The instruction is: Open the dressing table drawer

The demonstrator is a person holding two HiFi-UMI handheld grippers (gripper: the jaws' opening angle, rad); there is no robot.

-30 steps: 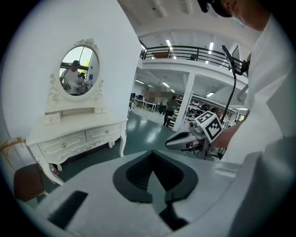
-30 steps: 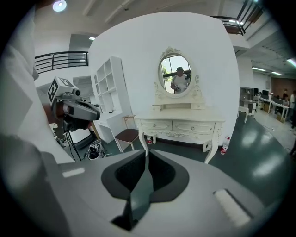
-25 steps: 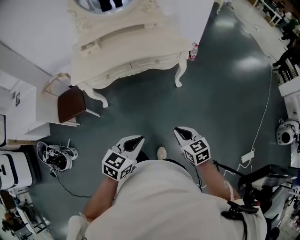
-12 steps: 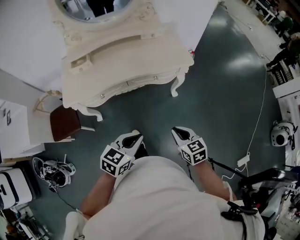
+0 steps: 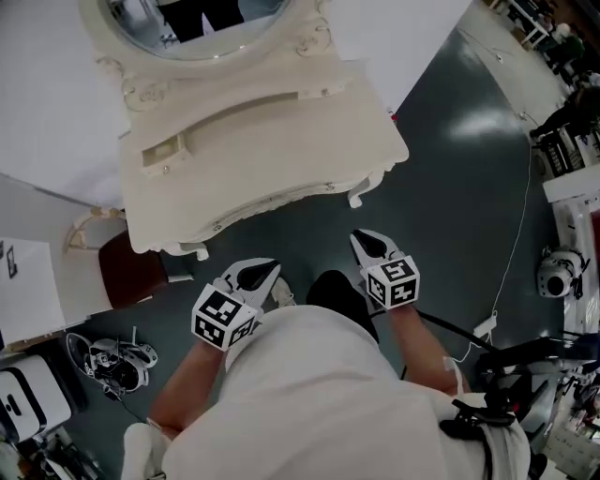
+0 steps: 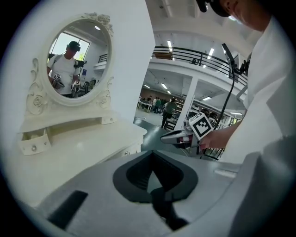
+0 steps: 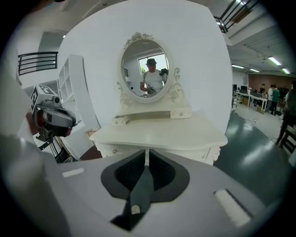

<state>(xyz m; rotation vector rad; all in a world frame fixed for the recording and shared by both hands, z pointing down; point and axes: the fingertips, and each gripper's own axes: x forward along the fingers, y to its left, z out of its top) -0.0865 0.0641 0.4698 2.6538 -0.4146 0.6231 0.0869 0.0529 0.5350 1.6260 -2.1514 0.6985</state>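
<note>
1. Closer than a second ago, the dressing table (image 5: 262,159) now fills the top of the head view, its front edge just ahead of both claws.
2. Its drawer (image 5: 272,201) (small knobs on the front) sits flush under the worktop, not yet opened or touched.
3. My left claw (image 5: 270,267) hangs short of that front, jaws together and empty.
4. My right claw (image 5: 362,238) is beside it, apart; its jaws have just been opening to a narrow slit with nothing between them.
5. An oval mirror (image 5: 197,23) stands at the back, and a brown-seated chair (image 5: 131,272) stands to the left on the dark floor (image 5: 450,187).
</note>
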